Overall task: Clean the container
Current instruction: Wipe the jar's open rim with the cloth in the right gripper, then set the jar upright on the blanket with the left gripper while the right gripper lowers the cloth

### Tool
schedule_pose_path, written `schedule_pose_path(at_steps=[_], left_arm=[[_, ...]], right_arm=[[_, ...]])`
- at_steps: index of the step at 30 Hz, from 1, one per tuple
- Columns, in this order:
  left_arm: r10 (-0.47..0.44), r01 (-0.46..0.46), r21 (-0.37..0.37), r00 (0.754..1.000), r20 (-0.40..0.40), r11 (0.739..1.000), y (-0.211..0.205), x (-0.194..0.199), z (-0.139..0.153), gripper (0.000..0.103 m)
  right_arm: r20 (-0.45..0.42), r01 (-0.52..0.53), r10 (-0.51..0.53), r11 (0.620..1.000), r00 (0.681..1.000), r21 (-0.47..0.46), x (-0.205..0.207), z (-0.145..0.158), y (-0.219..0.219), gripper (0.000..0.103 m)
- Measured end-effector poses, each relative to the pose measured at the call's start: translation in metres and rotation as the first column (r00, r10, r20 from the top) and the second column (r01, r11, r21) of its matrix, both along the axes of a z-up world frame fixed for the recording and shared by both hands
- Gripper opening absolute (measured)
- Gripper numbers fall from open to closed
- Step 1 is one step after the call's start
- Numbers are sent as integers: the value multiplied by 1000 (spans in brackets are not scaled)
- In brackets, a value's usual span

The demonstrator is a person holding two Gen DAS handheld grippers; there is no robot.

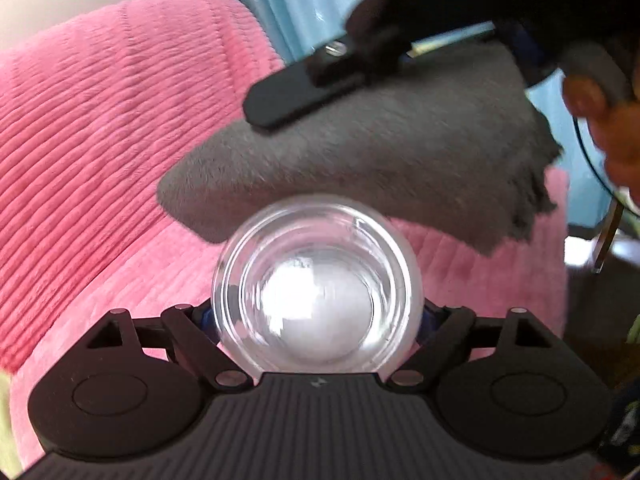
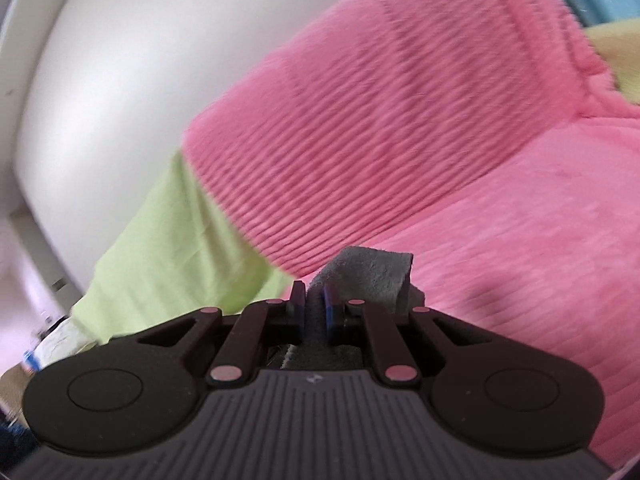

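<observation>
**Glass container being steadied for wiping with a grey cloth**

Nearest the left wrist camera, a clear glass container [image 1: 318, 284] is being gripped by the left claw [image 1: 320, 316], its fingers closed against the rounded sides, with the open mouth turned away from the camera toward the cloth. Held this way, the inside is judged to be offered up for wiping while the glass is kept from rolling.

Just beyond the rim, a grey cloth [image 1: 384, 148] is being held over the container's mouth; whether it is touching the glass cannot be told. The cloth is being pinched by the right claw [image 2: 314, 304], closed on a folded edge so the free part hangs down as a wiping pad. A hand [image 1: 604, 120] is seen on that tool's handle.

Farthest back, a pink ribbed blanket [image 1: 104, 128] is lying under the work, likely cushioning against a drop.
</observation>
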State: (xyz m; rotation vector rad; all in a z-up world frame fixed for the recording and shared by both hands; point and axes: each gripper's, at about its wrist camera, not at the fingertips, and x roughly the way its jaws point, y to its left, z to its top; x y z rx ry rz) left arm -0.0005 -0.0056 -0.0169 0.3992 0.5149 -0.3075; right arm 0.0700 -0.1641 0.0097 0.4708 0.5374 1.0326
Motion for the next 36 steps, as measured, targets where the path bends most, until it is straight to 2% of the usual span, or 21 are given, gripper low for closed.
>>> schedule_pose_path(at_steps=[2, 4, 8, 12, 15, 18, 21, 23, 25, 27, 29, 34, 36], left_arm=[[4, -4, 2, 1000, 4, 1000, 2, -11, 6, 86], [14, -14, 4, 1000, -10, 1000, 4, -19, 6, 86], [31, -31, 14, 999, -34, 999, 5, -21, -6, 86], [38, -36, 41, 998, -48, 999, 4, -16, -17, 87], [47, -44, 37, 996, -70, 998, 3, -8, -26, 88], [45, -43, 22, 997, -63, 999, 2, -2, -30, 88], [44, -44, 2, 997, -58, 999, 4, -1, -28, 89], [36, -36, 5, 998, -47, 999, 5, -4, -27, 89], [33, -33, 11, 999, -42, 999, 3, -6, -30, 89], [41, -40, 15, 998, -57, 999, 3, -4, -35, 91], [42, -42, 12, 997, -70, 999, 4, -2, -35, 91], [39, -38, 12, 997, -72, 999, 8, -6, -30, 92], [37, -36, 15, 997, -67, 999, 11, -3, -27, 92]], right_arm=[[13, -33, 33, 999, 999, 4, -9, 3, 1, 8], [22, -46, 47, 998, 999, -30, -16, 3, 6, 8], [41, 13, -5, 983, 999, -182, -14, -6, 25, 8], [25, 62, -59, 982, 998, -178, -3, -11, 25, 8], [34, 169, -166, 964, 986, -203, 4, -15, 23, 8], [64, 248, -241, 960, 968, -132, 5, -10, 12, 5], [92, 185, -186, 983, 978, 16, 5, 1, -4, 1], [72, 97, -97, 995, 993, 14, 8, 0, -2, 0], [39, 82, -81, 995, 996, -49, 12, -10, 4, 0], [-8, 114, -117, 983, 993, -144, 21, -22, 11, 2], [-20, 170, -177, 966, 984, -197, 28, -25, 11, 4], [-46, 330, -344, 925, 938, -187, 39, -22, -19, 7], [-65, 339, -357, 920, 932, -197, 41, -25, -26, 22]])
